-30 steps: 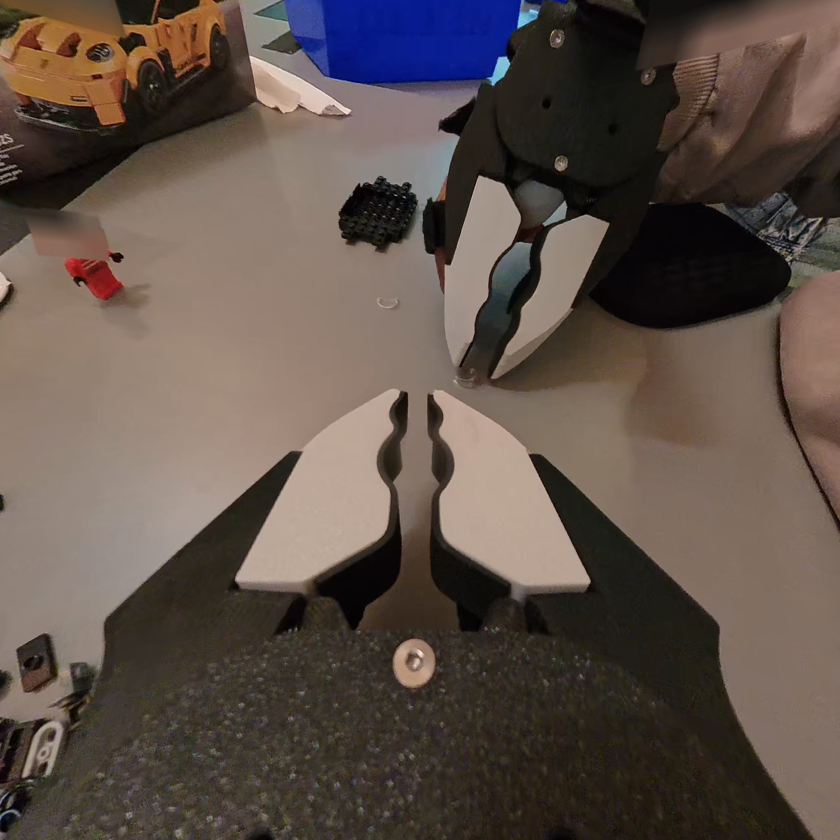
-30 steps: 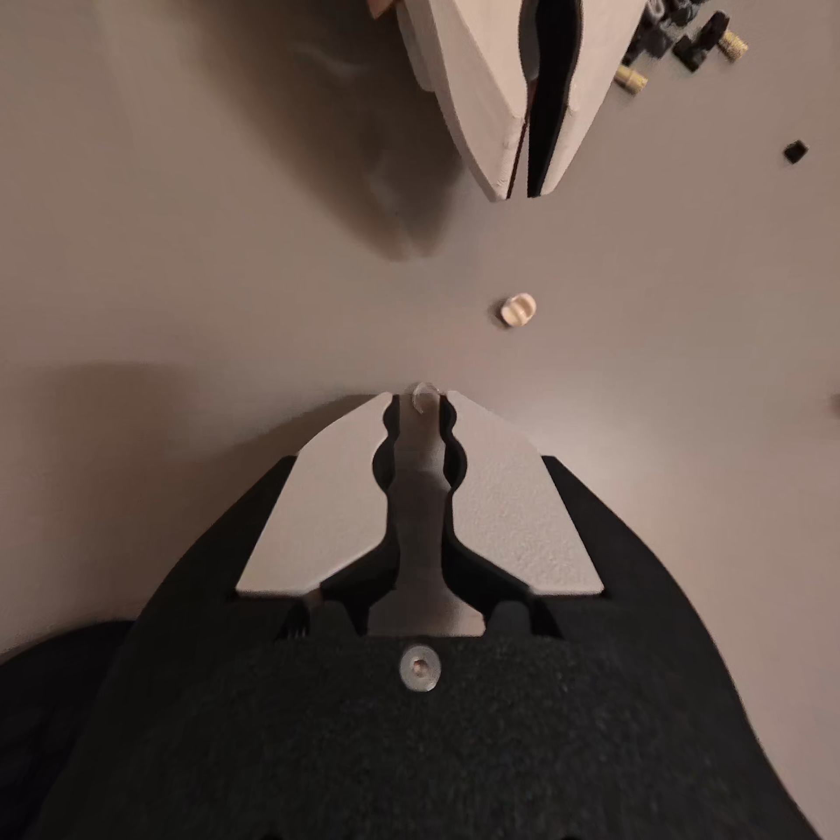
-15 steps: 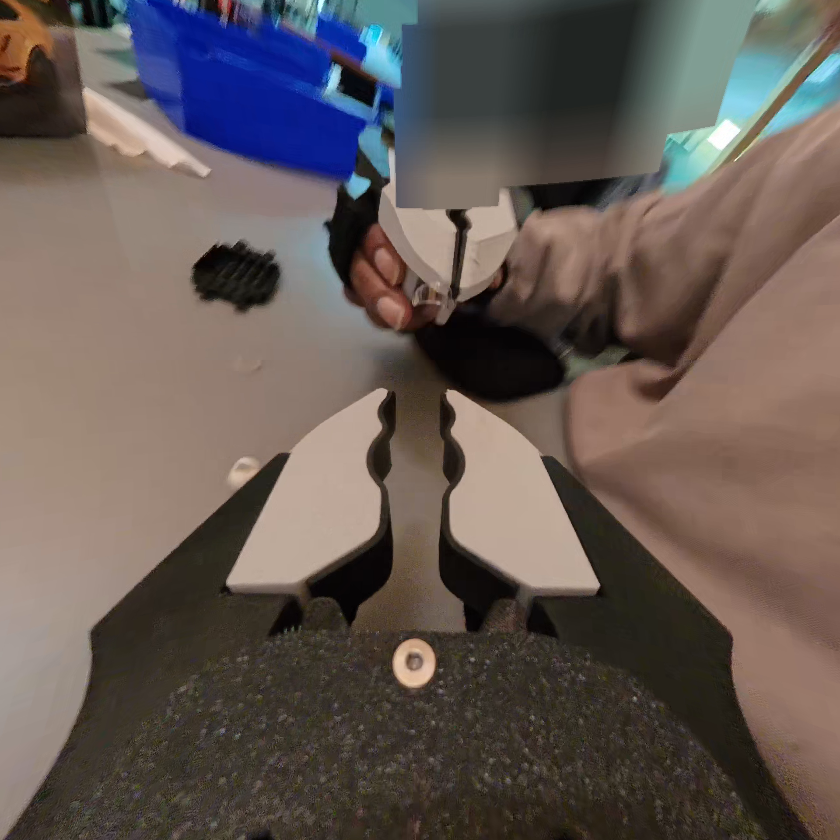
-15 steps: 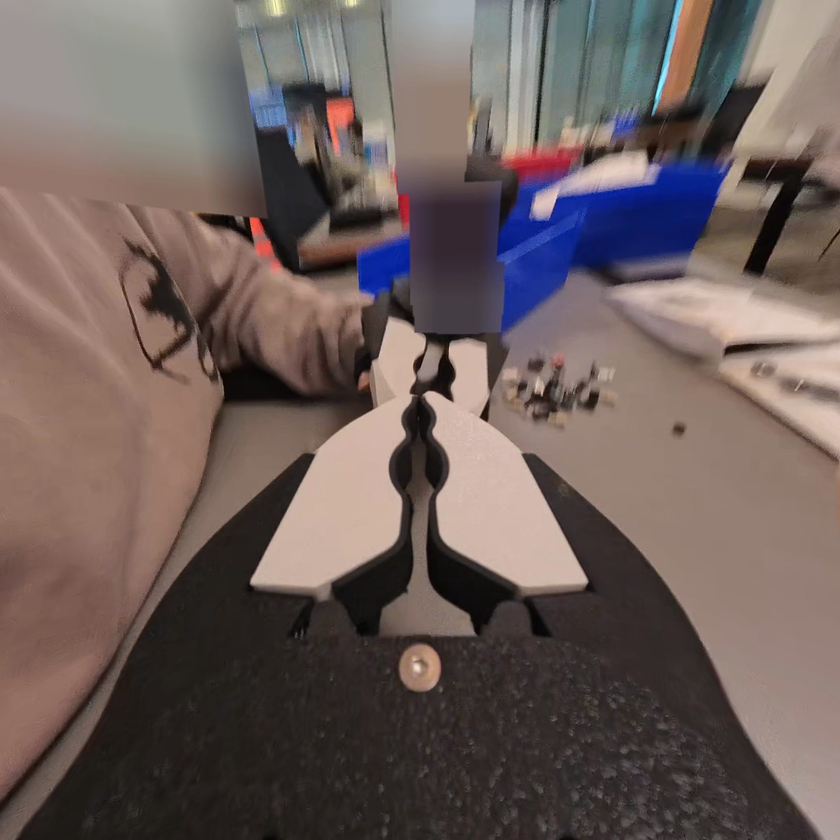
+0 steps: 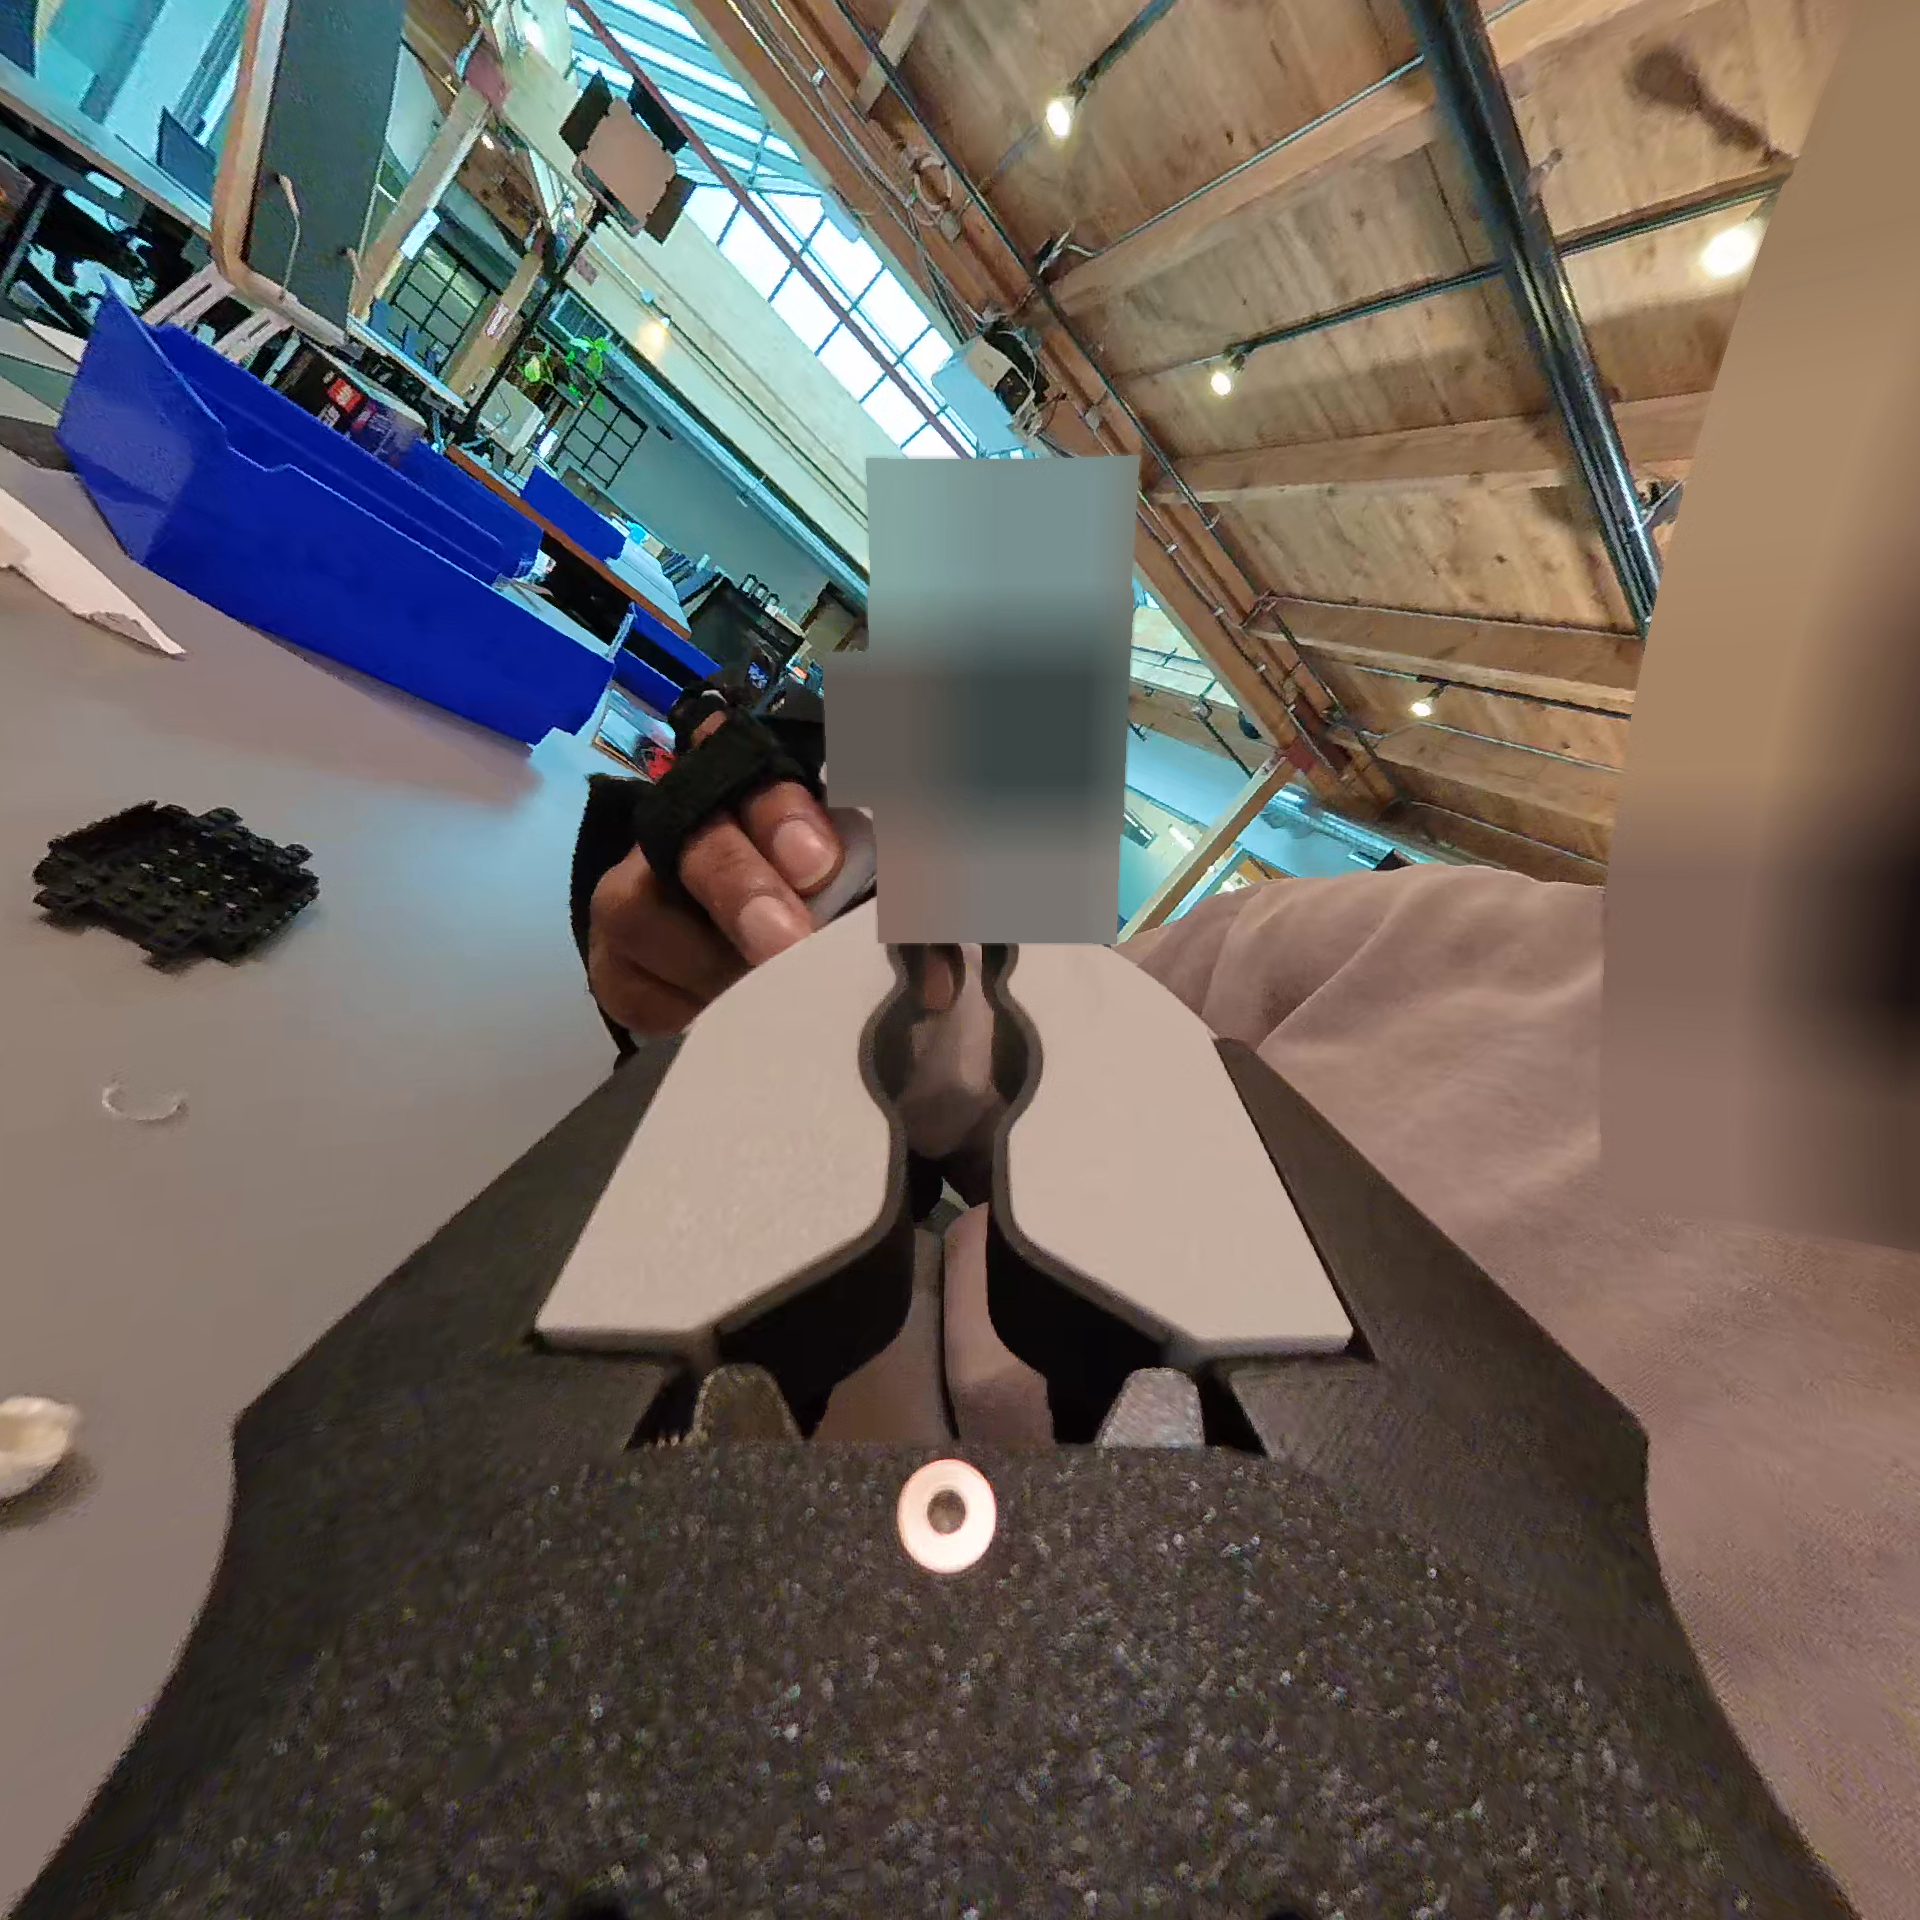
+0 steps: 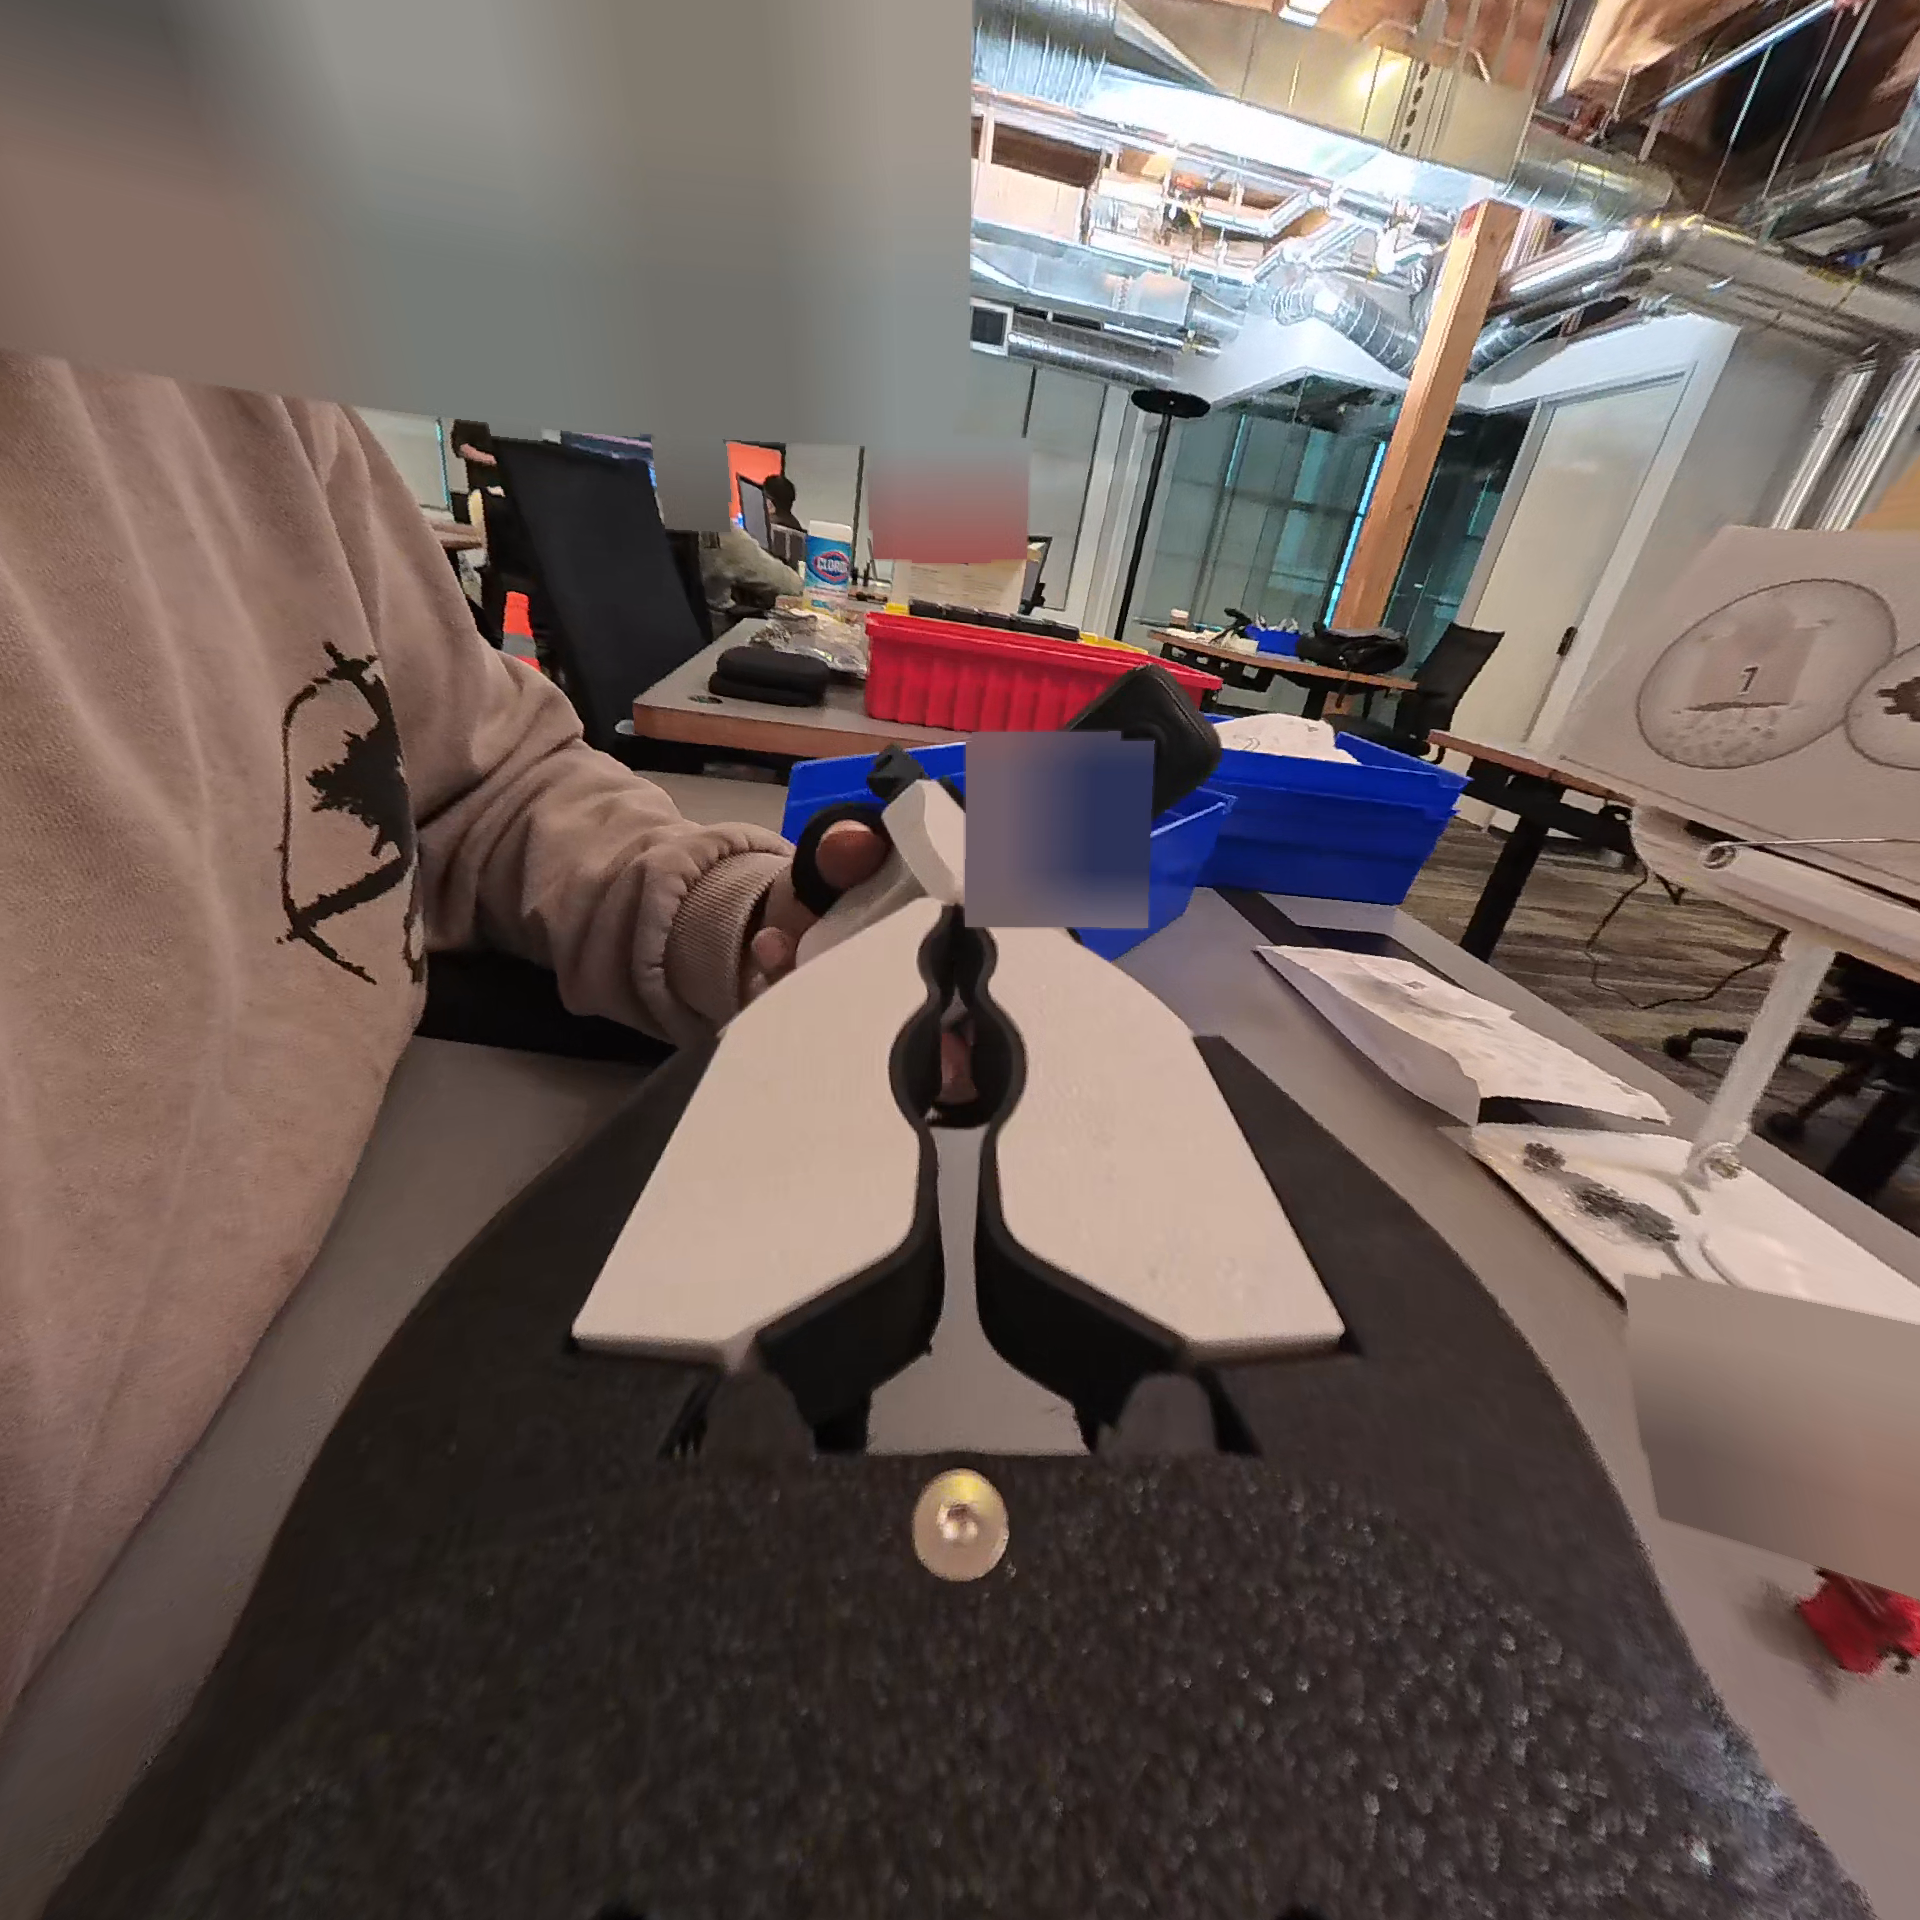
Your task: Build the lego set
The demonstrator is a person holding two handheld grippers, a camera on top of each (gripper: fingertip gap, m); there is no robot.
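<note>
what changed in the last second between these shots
Both grippers swung up off the table to face each other. The right gripper, earlier straddling a small clear piece, closed and lifted; a patch hides its tips now, so the piece can't be confirmed. The left gripper stays slightly open. The black plate assembly and blue bins haven't moved.

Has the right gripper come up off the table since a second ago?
Yes. The right gripper has lifted and tilted up: its view looked straight down at the grey table before, and now faces the blue bins and the left gripper.
</note>
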